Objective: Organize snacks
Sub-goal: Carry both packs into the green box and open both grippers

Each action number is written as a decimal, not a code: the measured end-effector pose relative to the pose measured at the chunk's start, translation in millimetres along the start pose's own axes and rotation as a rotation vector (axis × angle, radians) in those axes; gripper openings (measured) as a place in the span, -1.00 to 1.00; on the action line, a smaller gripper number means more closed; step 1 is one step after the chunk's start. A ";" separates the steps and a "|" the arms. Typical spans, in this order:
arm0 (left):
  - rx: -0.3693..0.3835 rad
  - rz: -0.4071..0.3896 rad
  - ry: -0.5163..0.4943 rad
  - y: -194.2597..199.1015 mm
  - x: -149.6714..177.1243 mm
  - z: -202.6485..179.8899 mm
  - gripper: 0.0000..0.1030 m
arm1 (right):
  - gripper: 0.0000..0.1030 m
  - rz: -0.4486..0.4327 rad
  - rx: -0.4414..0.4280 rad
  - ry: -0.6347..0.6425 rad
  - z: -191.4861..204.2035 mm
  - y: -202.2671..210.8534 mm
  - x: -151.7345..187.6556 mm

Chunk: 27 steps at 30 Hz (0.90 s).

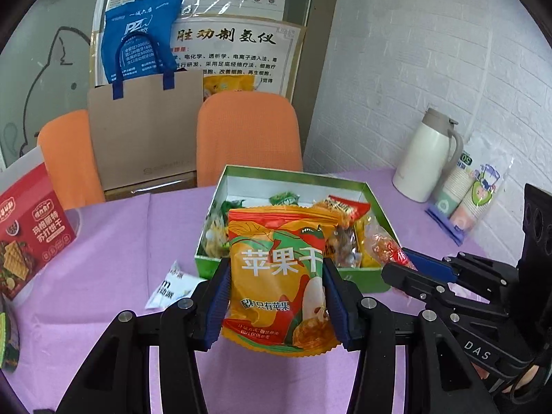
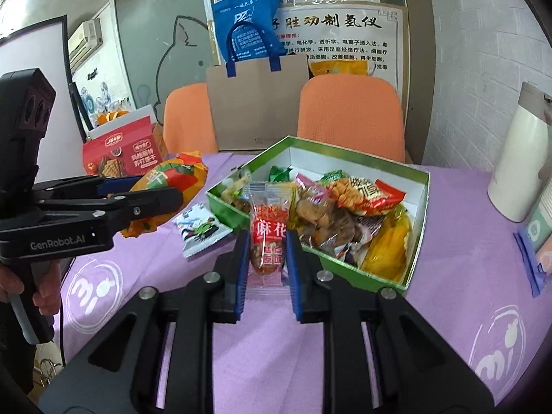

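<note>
Left wrist view: the left gripper (image 1: 276,293) is clamped on an orange foil pouch (image 1: 279,276) printed 苹果干, held upright between ribbed blue pads just before the green box (image 1: 296,176). The box is cardboard, white inside, open-topped, and crammed with crinkly snack packets. A white sachet (image 1: 172,286) is seen flat on the lilac tablecloth (image 1: 114,241), near the box's left corner. A red biscuit carton (image 1: 31,238) marked 苏打饼干 stands at far left. "DAS" is read on the right gripper (image 1: 403,265) body.

Right wrist view: the right gripper (image 2: 267,262) is closed on a clear plastic packet (image 2: 269,238) with a red label reading 麻花, at the box's near wall. "GenRobot.AI" is printed on the left gripper's body. A cream thermos jug (image 2: 517,169) stands at right. A poster (image 2: 341,38) is headed 功制氢仪.
</note>
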State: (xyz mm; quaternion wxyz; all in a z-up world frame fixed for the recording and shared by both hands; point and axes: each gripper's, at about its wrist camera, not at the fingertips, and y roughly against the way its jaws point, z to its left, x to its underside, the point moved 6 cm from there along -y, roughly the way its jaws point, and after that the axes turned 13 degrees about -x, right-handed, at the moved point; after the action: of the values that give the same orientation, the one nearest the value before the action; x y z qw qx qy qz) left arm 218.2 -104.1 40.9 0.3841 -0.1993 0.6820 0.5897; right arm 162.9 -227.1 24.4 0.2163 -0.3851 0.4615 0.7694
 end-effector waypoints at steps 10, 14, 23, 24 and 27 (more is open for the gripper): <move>-0.047 0.058 0.035 -75.3 -39.7 5.7 -0.01 | -0.56 0.018 0.044 -0.007 -48.5 -62.1 -33.0; -0.053 0.080 0.028 -100.6 -43.5 5.8 -0.01 | -0.55 0.034 0.058 0.008 -59.5 -85.3 -40.1; -0.099 0.054 0.024 -115.6 -37.6 18.8 0.72 | 0.41 0.041 0.106 0.161 -59.4 -98.5 -32.4; -0.103 0.061 0.029 -114.5 -36.5 20.6 0.72 | 0.44 0.044 0.107 0.154 -60.4 -97.4 -29.6; -0.116 0.062 0.032 -107.5 -34.9 23.5 0.72 | 0.58 0.053 0.103 0.135 -61.0 -93.8 -24.7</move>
State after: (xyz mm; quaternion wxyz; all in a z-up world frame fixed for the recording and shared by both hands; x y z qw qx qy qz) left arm 324.7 -112.1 -2.8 0.3425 -0.2095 0.6585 0.6366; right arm 266.4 -234.9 -23.9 0.1840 -0.4121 0.5240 0.7223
